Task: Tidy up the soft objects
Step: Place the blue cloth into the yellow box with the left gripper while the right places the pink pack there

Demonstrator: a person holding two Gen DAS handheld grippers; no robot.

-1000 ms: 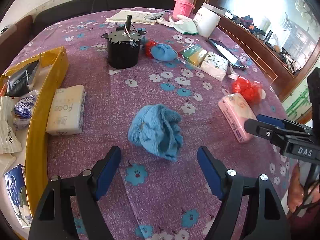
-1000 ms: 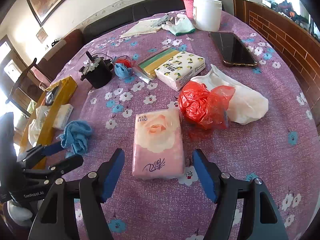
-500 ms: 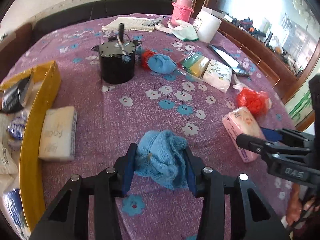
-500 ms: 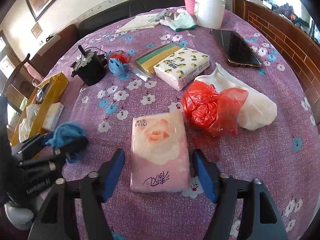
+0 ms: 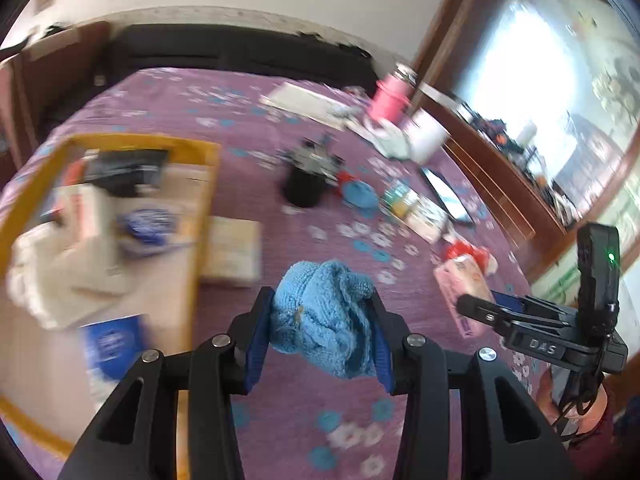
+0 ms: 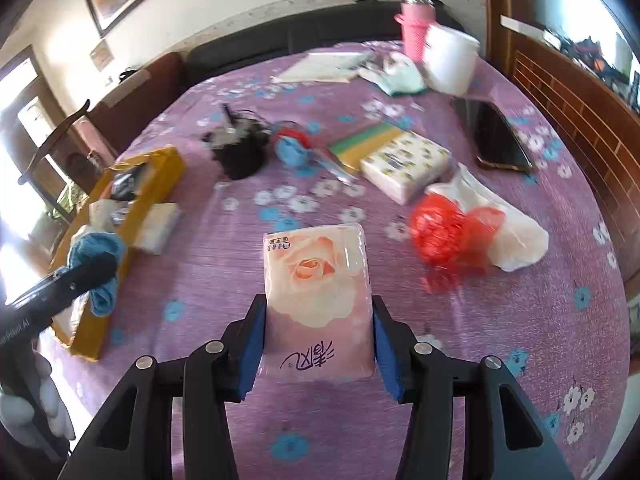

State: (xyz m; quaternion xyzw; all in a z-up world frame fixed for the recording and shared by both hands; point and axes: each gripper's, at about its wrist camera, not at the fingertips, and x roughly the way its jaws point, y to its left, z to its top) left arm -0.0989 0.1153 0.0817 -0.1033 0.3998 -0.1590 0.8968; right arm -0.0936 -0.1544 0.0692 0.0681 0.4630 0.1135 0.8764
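Note:
My left gripper [image 5: 320,336] is shut on a blue knitted cloth [image 5: 320,316] and holds it above the purple flowered tablecloth [image 5: 288,400], right of the yellow box [image 5: 200,216]. The cloth also shows in the right wrist view [image 6: 98,264], by the box's near end [image 6: 92,332]. My right gripper [image 6: 318,344] is shut on a pink rose-print tissue pack [image 6: 318,288] that lies on the cloth. The pack also shows in the left wrist view [image 5: 460,284].
The yellow box holds several packets and a white cloth [image 5: 52,280]. A cream tissue pack [image 6: 158,226] lies beside it. A black pot [image 6: 240,152], a second blue cloth [image 6: 292,148], a lemon-print tissue pack [image 6: 404,164], a red bag [image 6: 444,232], a white bag [image 6: 508,232] and a phone [image 6: 500,136] lie further back.
My left gripper closed on the blue cloth, lifted it and swung left toward the yellow box. My right gripper closed on the pink tissue pack.

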